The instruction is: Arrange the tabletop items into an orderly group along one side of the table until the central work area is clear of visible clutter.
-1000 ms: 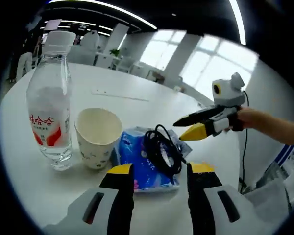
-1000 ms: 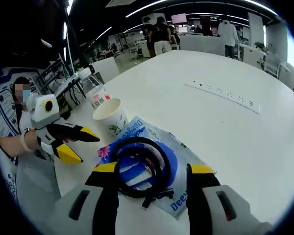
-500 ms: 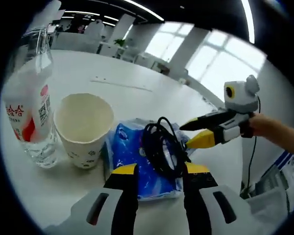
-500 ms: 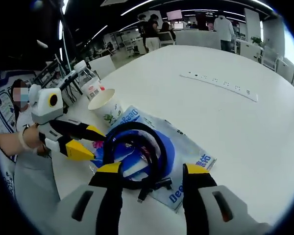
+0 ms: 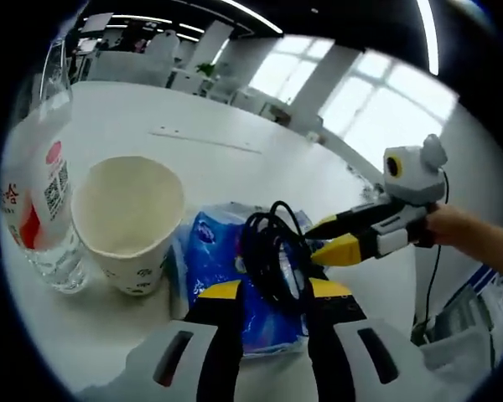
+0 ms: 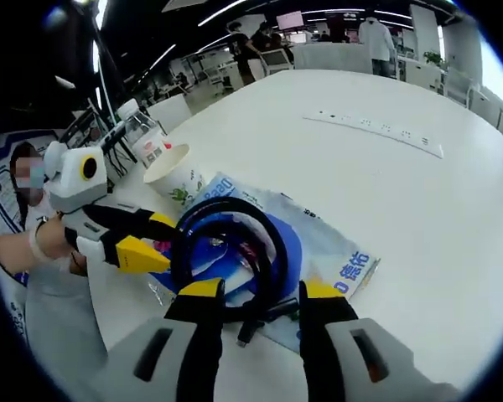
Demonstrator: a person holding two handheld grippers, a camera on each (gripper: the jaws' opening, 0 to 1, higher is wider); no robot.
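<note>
Closing in from both sides, the two tongs have narrowed on the coiled black cable (image 5: 272, 255) since a second ago. At far left of the left gripper view stands the water bottle (image 5: 35, 193), then the paper cup (image 5: 127, 219), then the blue packet (image 5: 222, 268) at centre with the cable on it. The left tongs (image 5: 271, 295) and right tongs (image 6: 256, 293) are both open, straddling the coil on the white desk (image 6: 419, 209). A joint lift looks imminent.
</note>
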